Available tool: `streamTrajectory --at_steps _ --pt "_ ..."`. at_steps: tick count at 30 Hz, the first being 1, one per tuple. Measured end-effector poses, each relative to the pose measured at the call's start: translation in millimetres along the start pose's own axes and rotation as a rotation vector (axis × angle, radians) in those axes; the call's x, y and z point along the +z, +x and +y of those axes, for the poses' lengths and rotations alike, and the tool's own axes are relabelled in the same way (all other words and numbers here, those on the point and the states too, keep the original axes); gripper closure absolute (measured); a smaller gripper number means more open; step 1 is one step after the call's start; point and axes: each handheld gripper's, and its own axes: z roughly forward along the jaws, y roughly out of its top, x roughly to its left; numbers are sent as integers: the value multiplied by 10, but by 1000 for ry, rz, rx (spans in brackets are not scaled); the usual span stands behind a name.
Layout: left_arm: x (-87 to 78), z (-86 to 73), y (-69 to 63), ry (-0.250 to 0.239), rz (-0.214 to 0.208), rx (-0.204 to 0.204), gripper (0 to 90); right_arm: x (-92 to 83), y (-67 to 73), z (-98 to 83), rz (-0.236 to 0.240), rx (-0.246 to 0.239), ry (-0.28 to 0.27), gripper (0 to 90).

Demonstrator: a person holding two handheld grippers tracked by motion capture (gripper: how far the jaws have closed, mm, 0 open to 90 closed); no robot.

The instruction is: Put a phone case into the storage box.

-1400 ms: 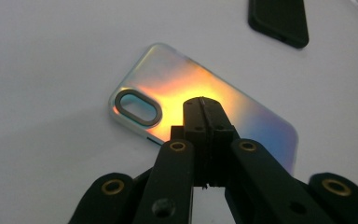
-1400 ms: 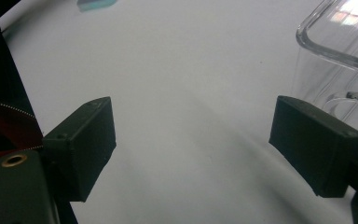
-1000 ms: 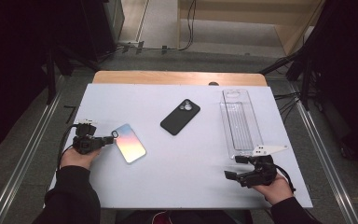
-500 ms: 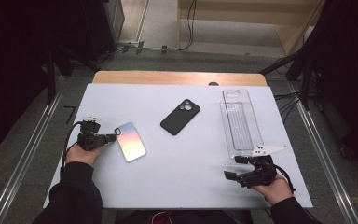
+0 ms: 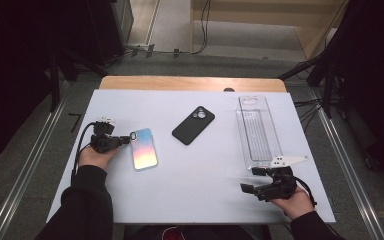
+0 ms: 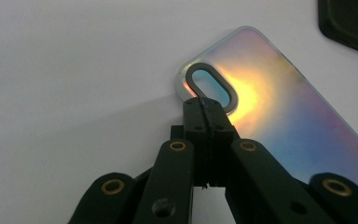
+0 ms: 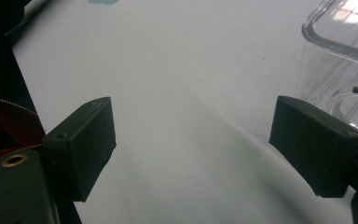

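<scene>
Iridescent phone case [image 5: 144, 149] lies flat, long axis running away from the person (camera cutout far), clenched left tongs [image 5: 126, 139] at that end.

The left gripper [image 5: 125, 140] lies level with its fingers [image 6: 204, 122] pressed together; the right gripper [image 5: 254, 180] rests low, its fingers [image 7: 81, 142] spread wide.

an iridescent phone case [image 5: 144, 149] lies flat on the white table's left side, its rainbow back up, its oval camera cutout [image 6: 210, 87] at the far end.
</scene>
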Motion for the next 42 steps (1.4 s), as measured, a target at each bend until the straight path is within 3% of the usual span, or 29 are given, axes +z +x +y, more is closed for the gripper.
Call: streamTrajectory --at_steps 6,17,25,29,30,32,37,40,42 --pt "79 66 -9 -9 -25 -3 900 -8 0 -9 -2 0 -1 126" --pt "213 180 -142 6 -57 62 900 -36 7 -35 -6 8 -5 126" --pt "271 213 -168 6 -90 52 900 -50 9 -50 -9 11 -7 126" --pt "223 212 -142 4 -65 38 900 -56 10 -51 -10 12 -10 126" --pt "193 213 -136 -3 -75 34 900 -57 11 -51 -10 12 -11 126" --pt "119 215 -135 -22 -108 18 863 -58 11 -52 -13 10 -14 126" --pt "-38 203 -234 -44 -169 47 741 -61 13 -53 -11 11 -14 126" --pt "-98 179 -281 -30 -228 43 593 -65 16 -55 -11 12 -12 126" --pt "-179 141 -330 -43 -253 72 465 -70 17 -56 -11 12 -13 126"
